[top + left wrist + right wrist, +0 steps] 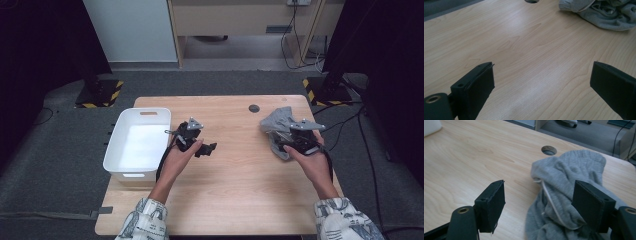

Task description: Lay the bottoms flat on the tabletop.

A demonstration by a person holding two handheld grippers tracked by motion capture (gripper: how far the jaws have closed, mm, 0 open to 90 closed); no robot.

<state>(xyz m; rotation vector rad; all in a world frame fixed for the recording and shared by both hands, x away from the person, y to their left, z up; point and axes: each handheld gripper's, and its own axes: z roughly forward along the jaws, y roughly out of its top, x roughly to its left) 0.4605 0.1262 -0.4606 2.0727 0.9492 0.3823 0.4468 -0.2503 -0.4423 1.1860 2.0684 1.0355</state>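
Note:
A crumpled grey garment [276, 124] with a pale drawstring lies at the table's right side. My right gripper [290, 141] hovers over its near part. In the right gripper view [539, 182] its jaws stand apart with the garment [569, 170] between them: the right jaw lies against the cloth, while bare wood shows between the left jaw and the cloth. My left gripper [207, 148] is at mid-left of the table, just right of the bin. Its jaws are wide open over bare wood [542, 67], and the garment [609, 15] lies farther off.
A white plastic bin [120, 145] sits at the left edge of the wooden table [240, 190], and nothing shows inside it. A round cable hole [254, 108] is near the far edge. Dark stands with yellow-black striped feet flank the table's far corners.

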